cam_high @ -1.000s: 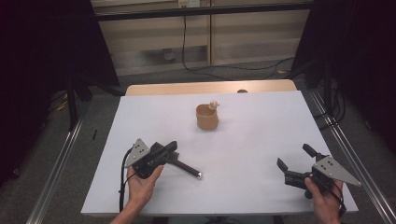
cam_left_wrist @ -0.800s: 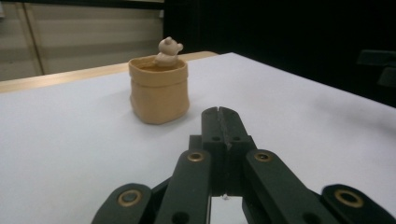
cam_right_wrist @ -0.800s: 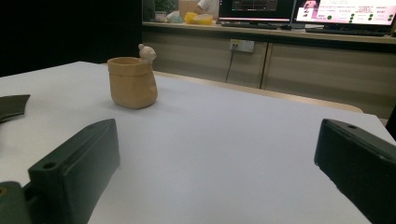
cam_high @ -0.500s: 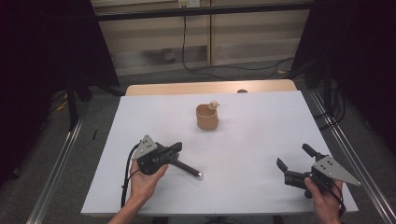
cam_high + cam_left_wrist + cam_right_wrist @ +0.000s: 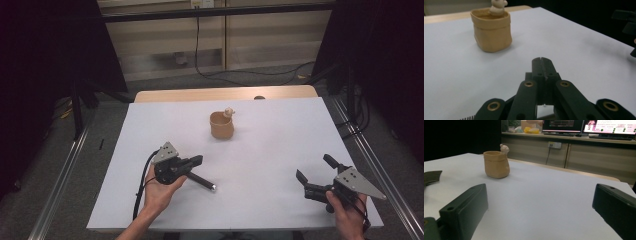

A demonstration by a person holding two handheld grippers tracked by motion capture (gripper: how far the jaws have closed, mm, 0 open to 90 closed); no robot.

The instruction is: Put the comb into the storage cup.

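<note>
High view, table [image 5: 280,150]: A big white table is filling the middle, with a strip of wood showing along its far edge.
Left hand [image 5: 159,192]: It is coming in from the bottom, near the front left of the table, and it is holding the left claw.
Right hand [image 5: 346,215]: It is sitting by the front right corner, well apart from the left hand, and it is holding the right claw.
Left claw [image 5: 196,160]: Its two black jaws are pressing together. In the left gripper view [image 5: 541,60] they are touching tip to tip with nothing between them. The claw is pointing across the table, toward the right.
Right claw [image 5: 314,168]: Its jaws are standing wide apart. In the right gripper view white table is showing between them and they are holding nothing.
Cup [image 5: 221,125]: A small tan cup is standing upright in the far middle of the table, well apart from both claws. A little pale figure [image 5: 229,112] is peeking over its rim.
Pen [image 5: 201,181]: A thin dark pen is lying flat on the table, partly under the left claw. Whether it is touching the claw is hard to tell.
</note>
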